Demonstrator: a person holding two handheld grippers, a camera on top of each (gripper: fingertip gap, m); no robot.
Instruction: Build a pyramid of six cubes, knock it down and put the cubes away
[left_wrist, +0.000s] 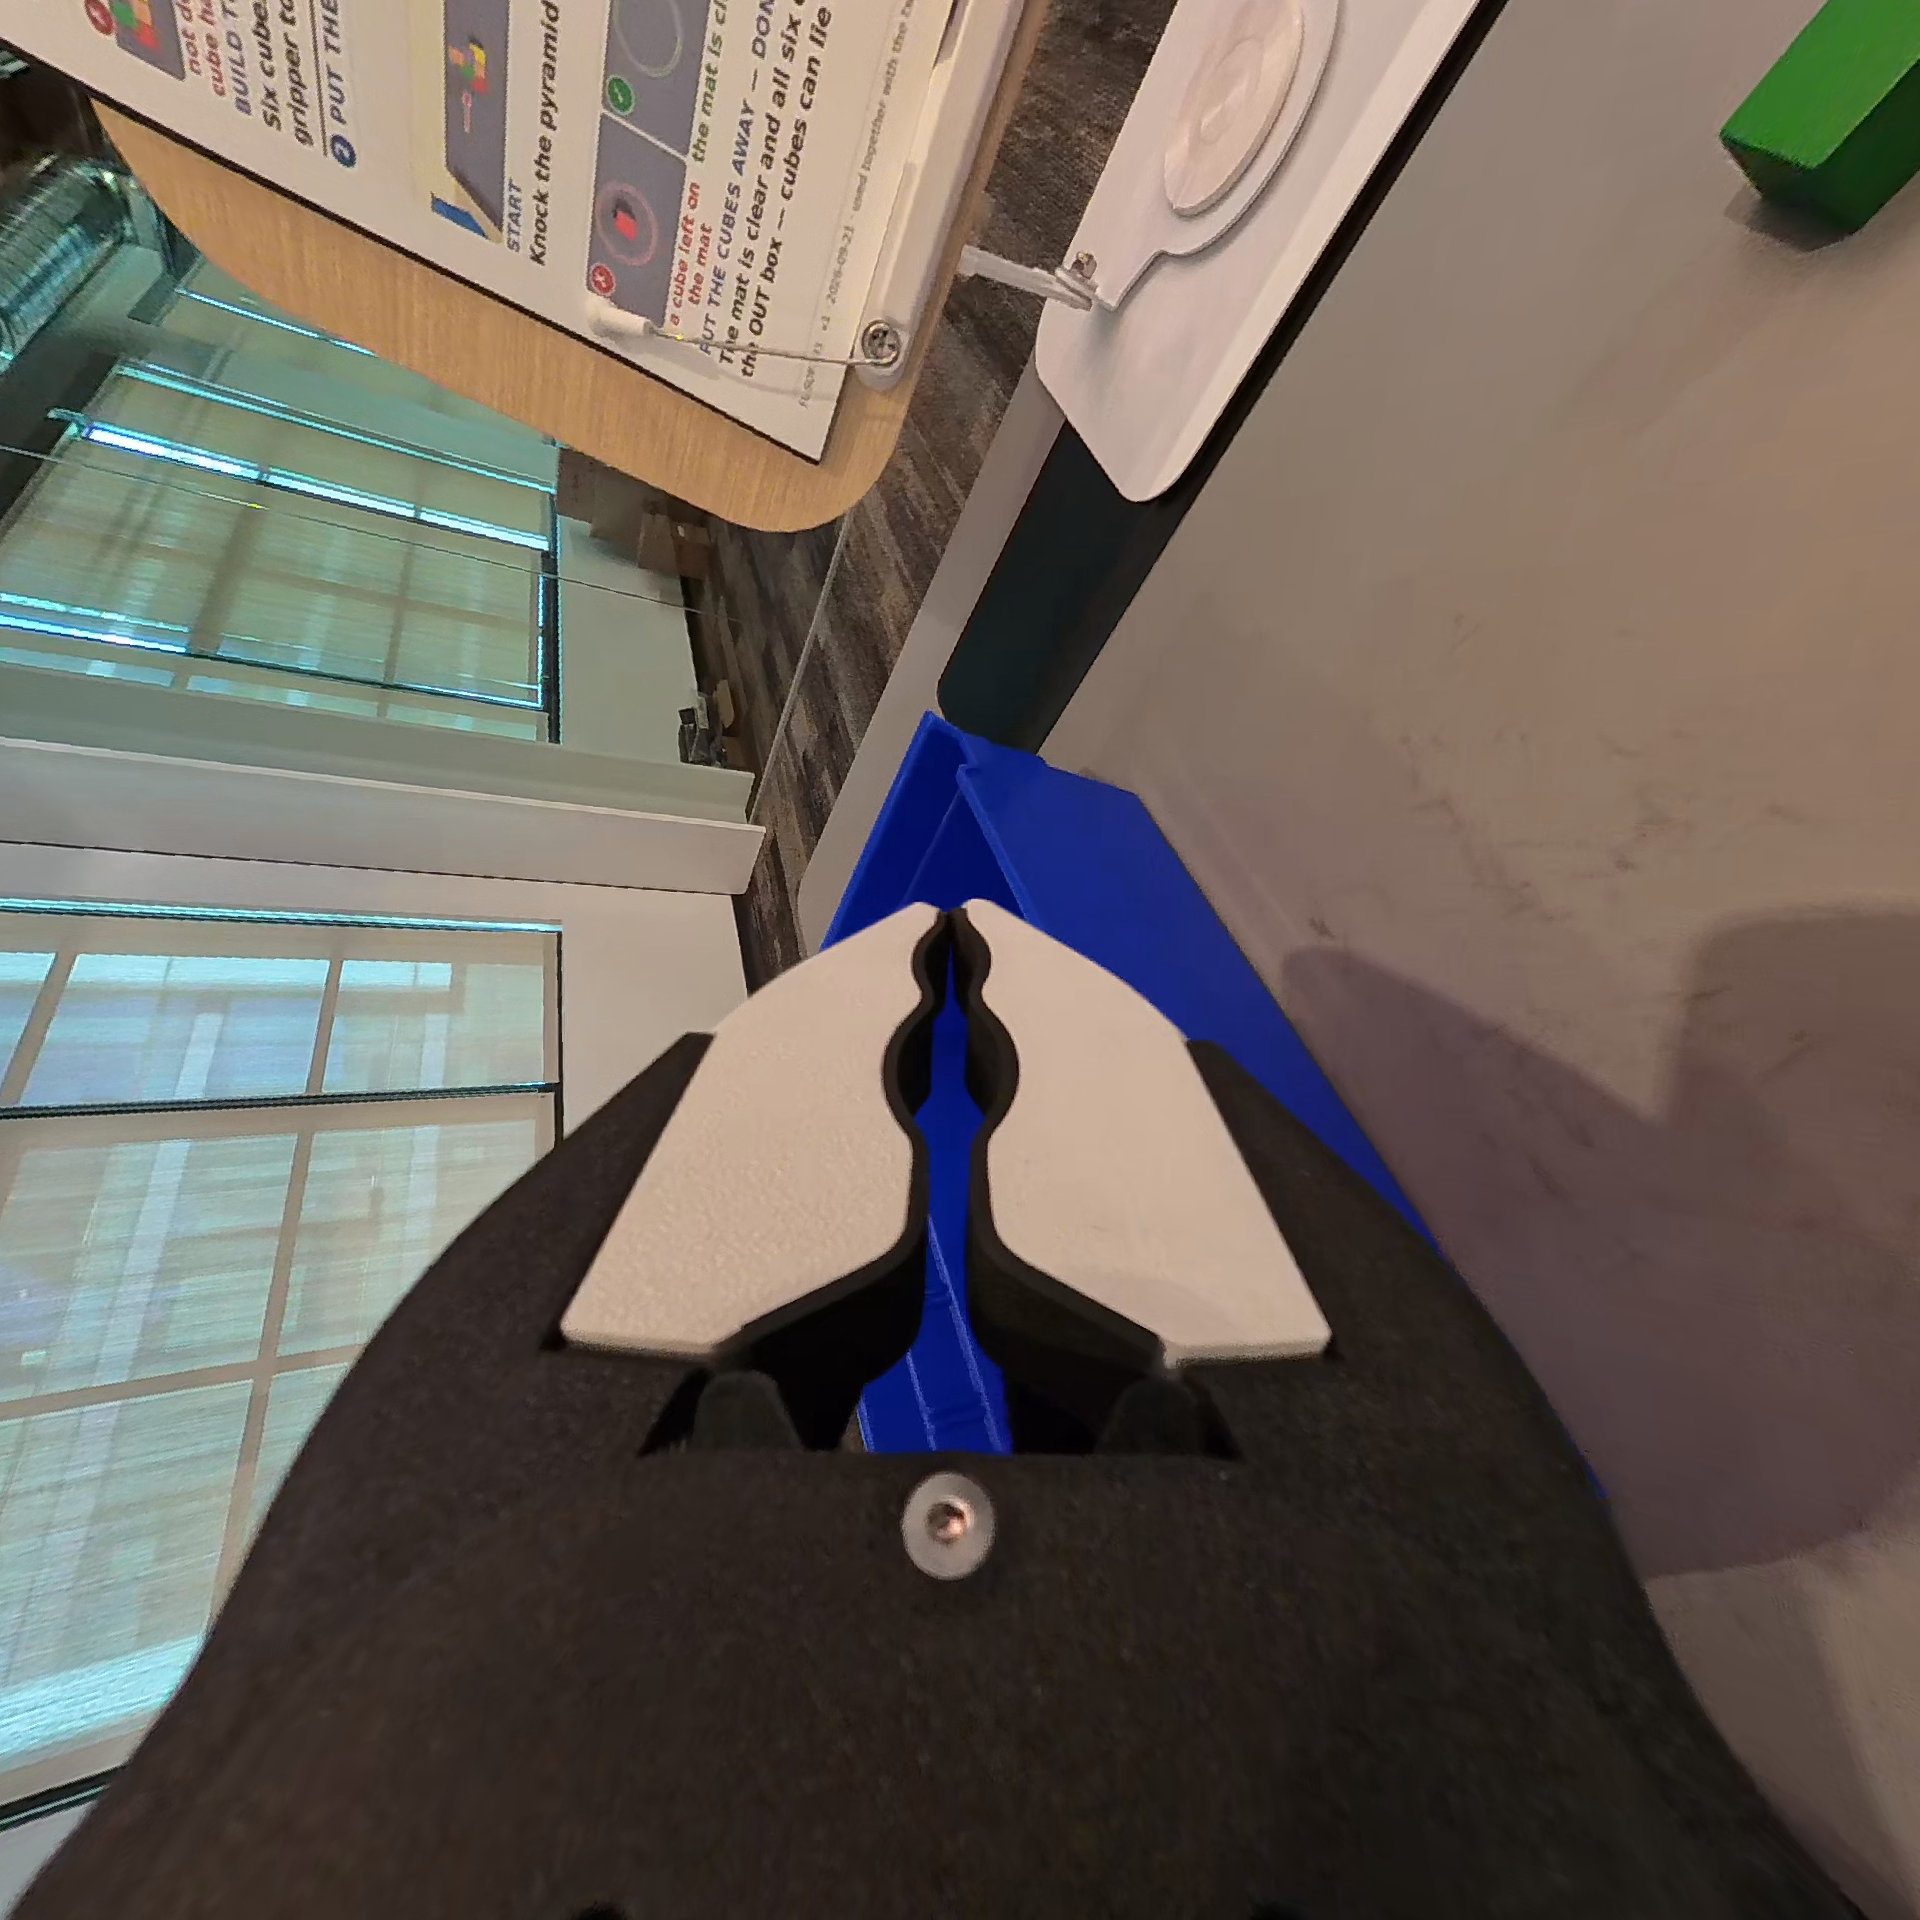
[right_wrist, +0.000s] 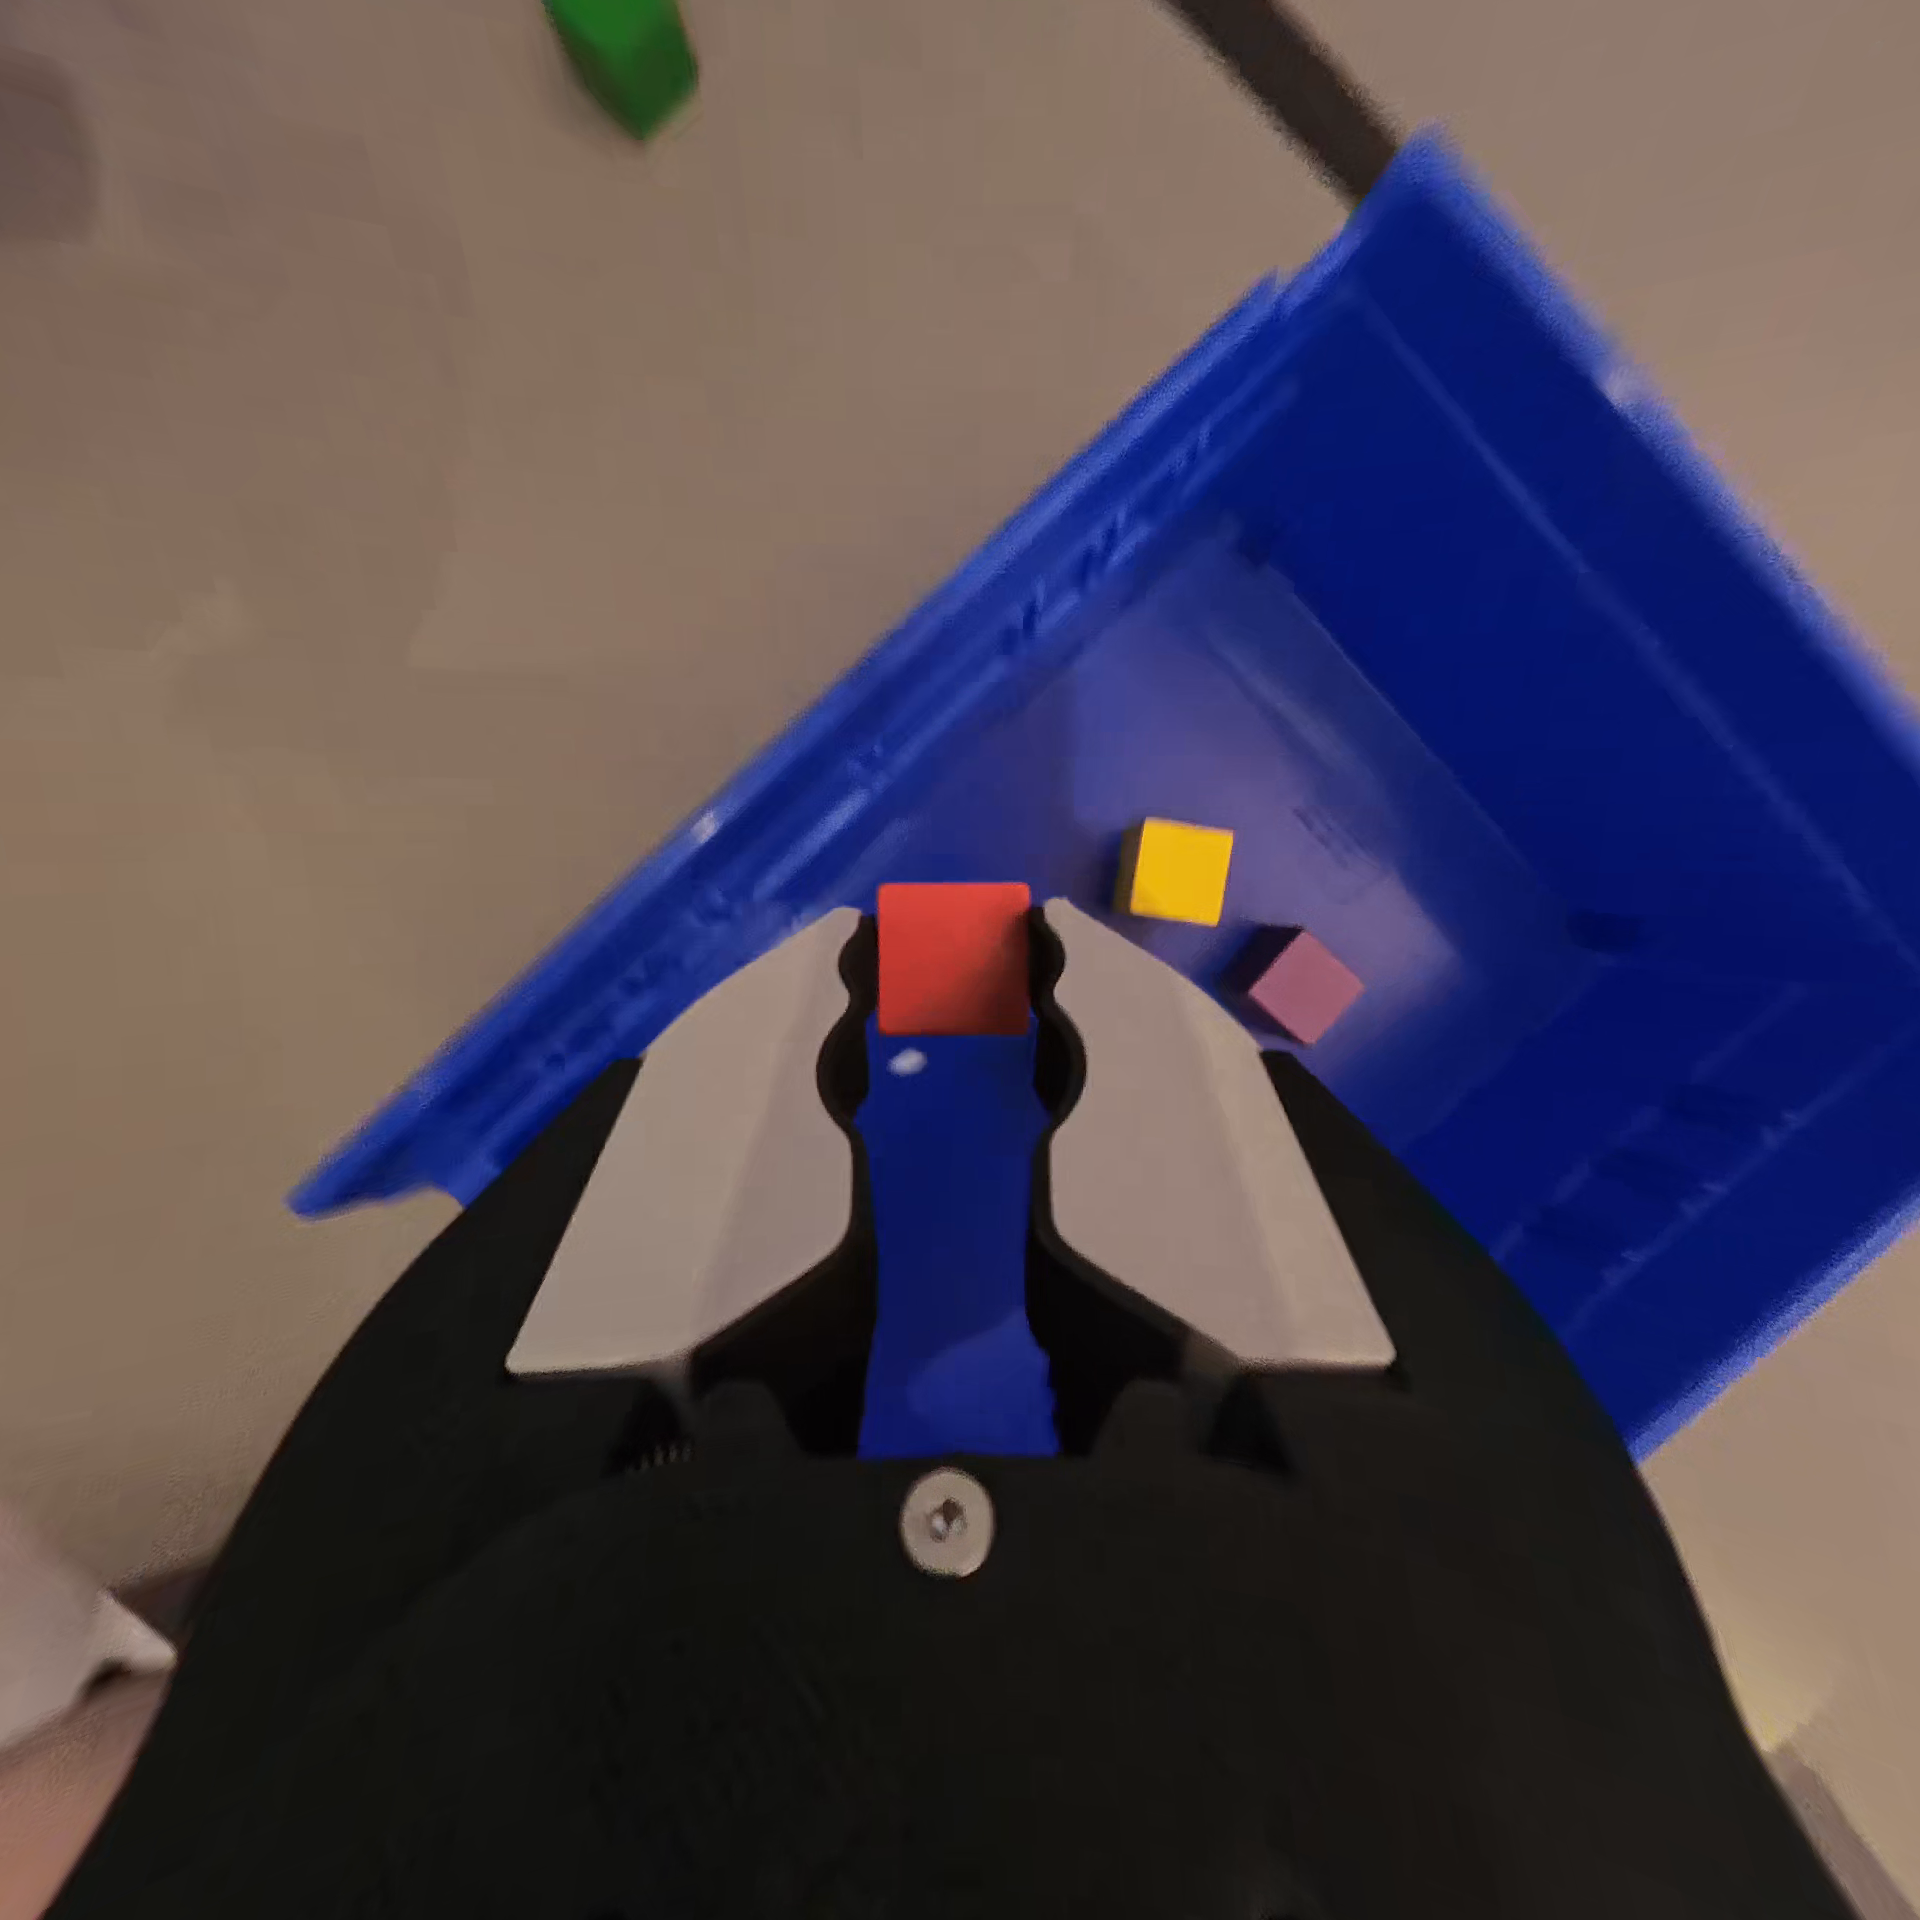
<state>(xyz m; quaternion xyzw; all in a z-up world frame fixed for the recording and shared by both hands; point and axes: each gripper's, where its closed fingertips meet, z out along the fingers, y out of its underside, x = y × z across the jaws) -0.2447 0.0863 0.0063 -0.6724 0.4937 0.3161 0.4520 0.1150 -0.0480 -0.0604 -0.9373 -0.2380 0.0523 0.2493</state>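
Observation:
My right gripper (right_wrist: 952, 920) is shut on a red cube (right_wrist: 953, 958) and holds it above the near rim of a blue box (right_wrist: 1558, 582). A yellow cube (right_wrist: 1176, 871) and a purple cube (right_wrist: 1304, 985) lie on the box floor. A green cube (right_wrist: 623, 57) lies on the grey mat (right_wrist: 364, 520) at the top of the right wrist view. In the left wrist view my left gripper (left_wrist: 952, 920) is shut and empty, tilted sideways over a blue box (left_wrist: 1091, 883) at the mat's edge. A green cube (left_wrist: 1829, 125) lies at the top right on the mat (left_wrist: 1558, 623).
A white plate-like fixture (left_wrist: 1174, 249) sits at the mat's edge. An instruction sheet (left_wrist: 623, 156) lies on a wooden table (left_wrist: 499, 374) beyond. Carpet floor (left_wrist: 831, 644) and windows (left_wrist: 260, 623) show behind. A black strip (right_wrist: 1288, 94) borders the mat. Tip to tip, the grippers are about 40 cm apart.

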